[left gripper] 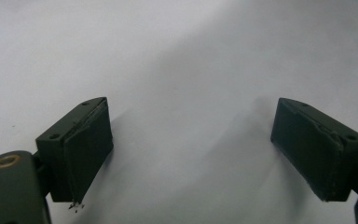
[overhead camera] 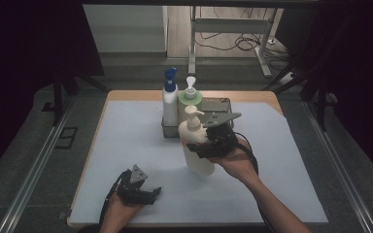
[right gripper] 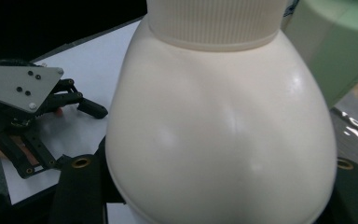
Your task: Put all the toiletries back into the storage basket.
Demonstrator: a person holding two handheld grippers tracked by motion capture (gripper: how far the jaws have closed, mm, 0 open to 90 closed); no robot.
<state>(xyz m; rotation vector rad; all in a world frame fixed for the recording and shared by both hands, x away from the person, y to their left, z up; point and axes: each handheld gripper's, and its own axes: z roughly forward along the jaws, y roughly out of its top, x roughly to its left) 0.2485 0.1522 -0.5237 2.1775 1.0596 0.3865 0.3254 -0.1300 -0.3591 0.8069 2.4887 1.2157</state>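
The right gripper (overhead camera: 200,145) grips the cream pump bottle (overhead camera: 197,145) between its jaws, carrying it toward the wire basket (overhead camera: 222,102) just beyond, where it needs lowering upright. The left gripper (overhead camera: 145,192) rests on the bench (overhead camera: 126,145), jaws wide, empty.

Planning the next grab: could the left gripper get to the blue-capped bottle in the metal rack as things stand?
Probably yes. The left gripper sits open on the mat, and the mat between it and the blue-capped bottle at the rack's left end is bare. The cream bottle hangs right of that path.

Cream pump bottle (overhead camera: 197,145) clamped in right gripper (overhead camera: 201,147), tilted above white mat (overhead camera: 126,141), left gripper (overhead camera: 143,191) resting open, metal basket (overhead camera: 223,104) holding blue-capped bottle (overhead camera: 170,99) and green bottle (overhead camera: 190,99).
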